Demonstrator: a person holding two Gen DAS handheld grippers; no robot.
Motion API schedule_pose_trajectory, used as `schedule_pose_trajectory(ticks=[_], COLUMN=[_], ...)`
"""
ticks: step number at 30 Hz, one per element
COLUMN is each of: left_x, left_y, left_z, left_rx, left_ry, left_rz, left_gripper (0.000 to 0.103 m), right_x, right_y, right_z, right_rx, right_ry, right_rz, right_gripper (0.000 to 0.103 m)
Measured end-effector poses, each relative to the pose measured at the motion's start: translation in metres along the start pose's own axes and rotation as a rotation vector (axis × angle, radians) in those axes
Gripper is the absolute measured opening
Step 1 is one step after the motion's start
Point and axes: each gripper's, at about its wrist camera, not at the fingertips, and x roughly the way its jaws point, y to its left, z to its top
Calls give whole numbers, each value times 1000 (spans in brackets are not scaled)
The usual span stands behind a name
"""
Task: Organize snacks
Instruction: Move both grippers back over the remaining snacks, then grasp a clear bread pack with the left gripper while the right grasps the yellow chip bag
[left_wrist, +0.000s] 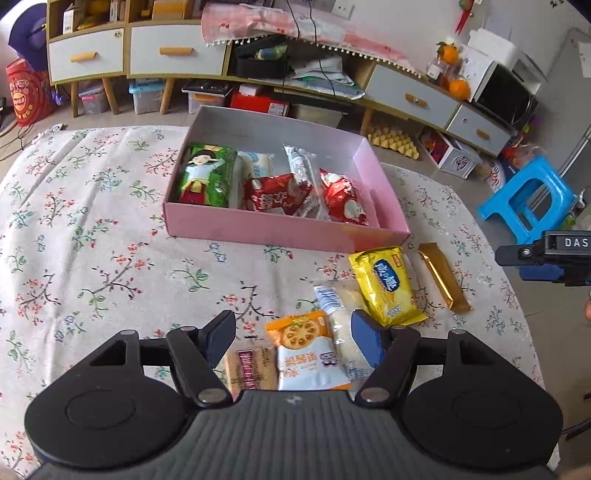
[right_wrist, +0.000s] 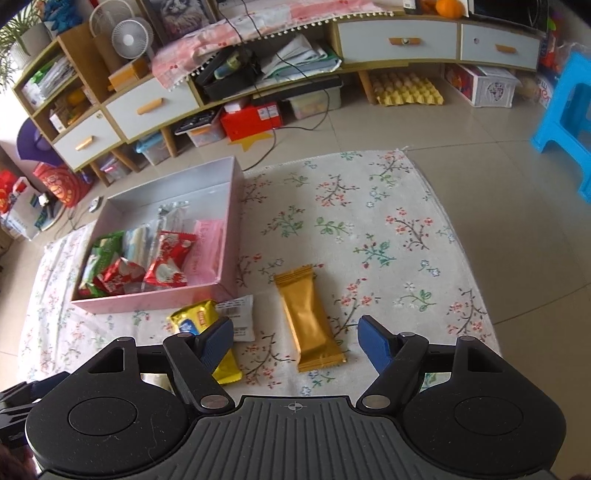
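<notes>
- One pink box (left_wrist: 280, 230), open-topped with a pale inner lining, stands on the floral cloth (left_wrist: 92, 229).
- Inside the box: one green packet (left_wrist: 208, 175) printed with a cartoon figure, two red wrappers (left_wrist: 275, 194), and at least two pale or clear packets; the exact count is hard to tell.
- Five snacks lie loose on the cloth, near the box's front right corner: one yellow packet (left_wrist: 386, 284), one gold bar (right_wrist: 312, 321), one orange-and-white biscuit packet (left_wrist: 308, 350), one clear packet of white pieces (left_wrist: 341, 317), one tan packet (left_wrist: 251, 371).
- Left gripper (left_wrist: 293, 341): jaws spread, pads clear of the biscuit packet below them.
- Right gripper (right_wrist: 295, 341): jaws spread, straddling the gold bar without touching it.
</notes>
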Motion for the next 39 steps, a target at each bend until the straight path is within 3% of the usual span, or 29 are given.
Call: schedule_pose_trajectory(ticks=[8,11,17,25,31,39], left_x=[18,33,66,59,36,21], left_y=[-40,-56,-62,-30,-9,22], left_z=[0,-2,-9,-2,4,15], left_rx=[66,109,188,50,-62,-208], left_ry=[-10,6,88,117,63,3], left_rz=[-50,-53,47,-7,-77,-109], left_gripper=[65,59,42,29,27,27], right_x=[8,10,15,44,61,74], right_y=[11,20,29,44,62,89], right_z=[-3,-5,-10,-16,-22,-39], right_rx=[-6,-28,-53,-118,-130,-262], right_ry=[22,29,42,61,66,48], right_rz=[23,38,35,52,111,98], right_gripper=[76,76,76,76,76,72])
